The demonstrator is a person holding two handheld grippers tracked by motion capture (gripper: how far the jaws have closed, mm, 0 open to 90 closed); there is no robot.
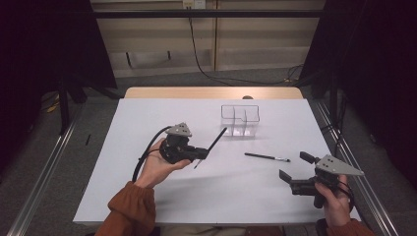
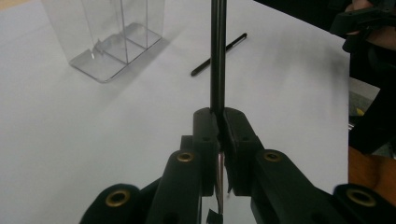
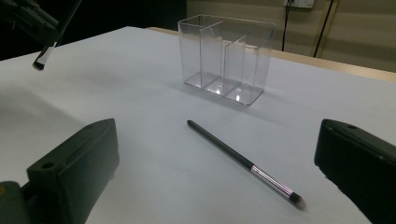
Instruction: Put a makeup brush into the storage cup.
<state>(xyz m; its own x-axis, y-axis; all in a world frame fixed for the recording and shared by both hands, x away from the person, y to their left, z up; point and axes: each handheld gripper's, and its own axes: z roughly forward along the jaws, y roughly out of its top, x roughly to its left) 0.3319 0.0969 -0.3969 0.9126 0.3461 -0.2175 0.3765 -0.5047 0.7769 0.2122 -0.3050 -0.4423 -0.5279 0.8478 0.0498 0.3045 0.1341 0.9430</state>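
Observation:
My left gripper [image 1: 203, 154] hovers over the middle-left of the white table [image 1: 147, 196], shut on a black makeup brush [image 1: 216, 138]. The brush handle points up and right toward a clear divided organizer [image 1: 240, 120]. In the left gripper view the jaws clamp the brush [image 2: 217, 60] near its ferrule, with the organizer [image 2: 107, 37] ahead on the left. A second black brush [image 1: 267, 157] lies flat on the table, right of centre. My right gripper [image 1: 296, 167] stands open near the front right corner. The lying brush [image 3: 224, 147] is just ahead of its wide-apart jaws.
The organizer [image 3: 226, 60] stands upright at the back of the table, its compartments bare. The bristle end of the held brush [image 3: 39, 63] hangs at the top left of the right gripper view. Metal rails [image 1: 44, 172] run along both table sides.

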